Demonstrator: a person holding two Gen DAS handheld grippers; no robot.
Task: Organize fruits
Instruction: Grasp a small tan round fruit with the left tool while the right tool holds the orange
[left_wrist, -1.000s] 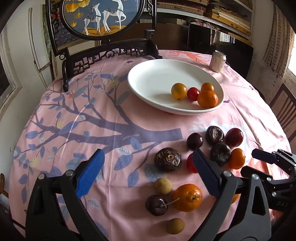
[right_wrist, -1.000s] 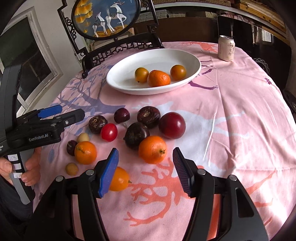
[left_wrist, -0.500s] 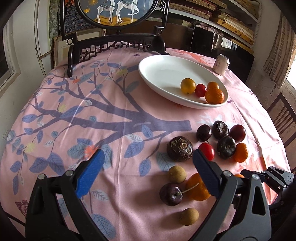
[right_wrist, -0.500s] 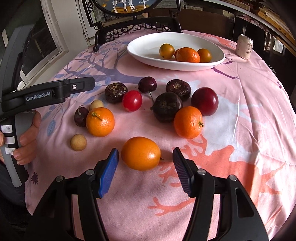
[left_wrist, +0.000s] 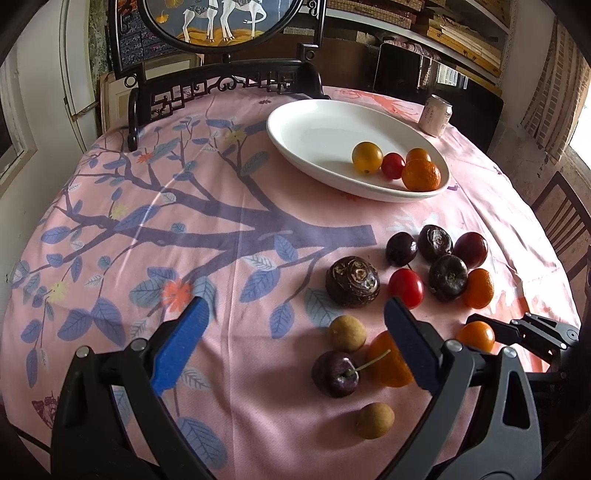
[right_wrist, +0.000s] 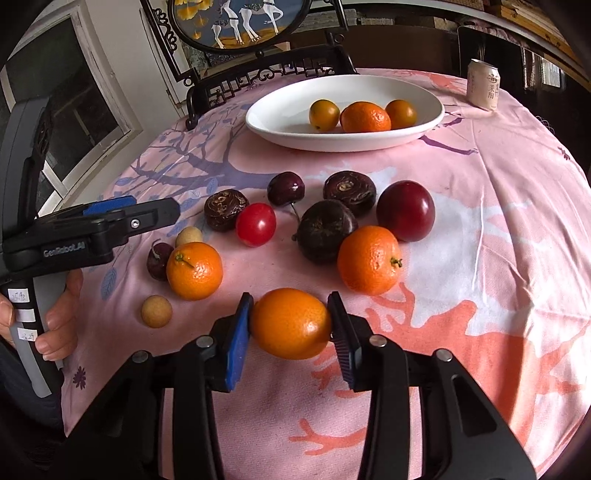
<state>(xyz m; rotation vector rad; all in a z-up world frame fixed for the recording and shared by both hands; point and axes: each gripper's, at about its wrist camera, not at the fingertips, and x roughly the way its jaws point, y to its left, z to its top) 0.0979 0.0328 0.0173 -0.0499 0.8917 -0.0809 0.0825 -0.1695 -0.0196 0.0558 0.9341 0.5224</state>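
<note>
Covering the round table, the pink tablecloth (right_wrist: 498, 229) carries a white oval dish (right_wrist: 273, 127) at its far side, already holding a few orange and yellow fruits. Well short of that dish, at the near edge of the loose pile, the right gripper (right_wrist: 290, 326) has its pads pressed against both flanks of an orange (right_wrist: 290, 323). Firm-skinned, light and round, it should tolerate a squeeze at its widest girth but could roll free. Left of the dish's near side, the left gripper (left_wrist: 295, 332) hangs agape and empty.
</note>
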